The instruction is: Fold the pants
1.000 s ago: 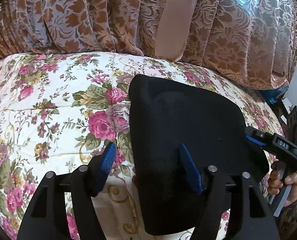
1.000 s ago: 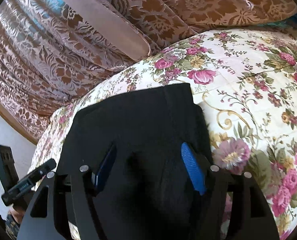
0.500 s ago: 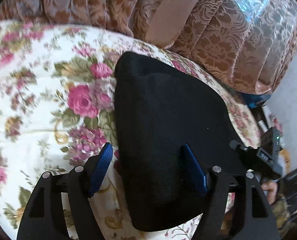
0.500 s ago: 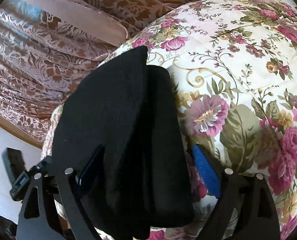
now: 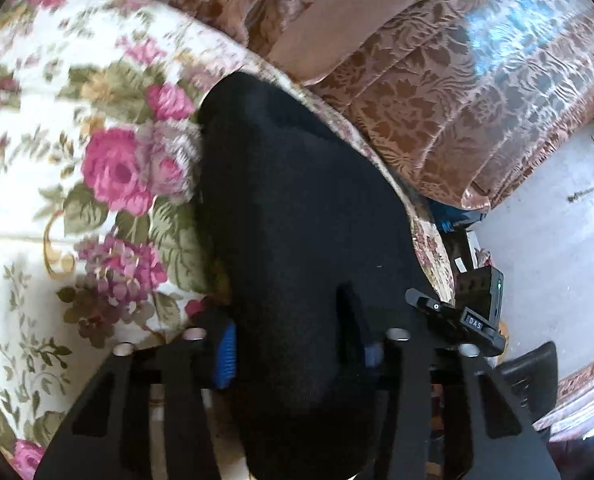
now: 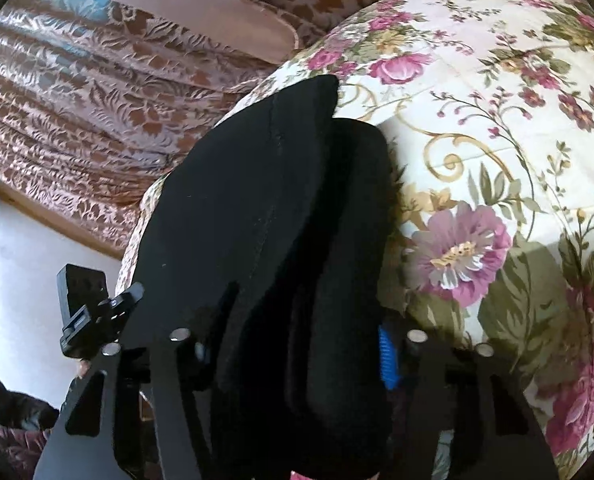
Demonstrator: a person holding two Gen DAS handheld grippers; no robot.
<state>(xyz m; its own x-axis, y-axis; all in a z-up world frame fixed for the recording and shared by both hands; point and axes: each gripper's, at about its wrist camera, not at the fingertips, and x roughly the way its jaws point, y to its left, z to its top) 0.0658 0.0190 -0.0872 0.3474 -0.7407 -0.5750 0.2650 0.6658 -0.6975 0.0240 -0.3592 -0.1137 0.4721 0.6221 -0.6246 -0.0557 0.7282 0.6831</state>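
Black pants, folded into a thick stack, lie on a flowered bedspread near its edge. My left gripper straddles the near end of the stack. Its jaws are closing, and the blue pads press into the cloth from both sides. In the right wrist view the same pants show two stacked layers. My right gripper is also closing, with the stack filling the gap and its blue pad against the cloth. Each view catches the other gripper's body at its side.
A brown patterned bed skirt or curtain hangs behind the bedspread. The bed's edge drops to a pale floor beside the pants. A dark seat edge sits low at the right. Open bedspread lies on the stack's other side.
Both grippers have sunk and tilted toward the pants. Their jaws, wide half a second ago, have narrowed onto the near end of the stack, and the cloth now bulges between the pads.
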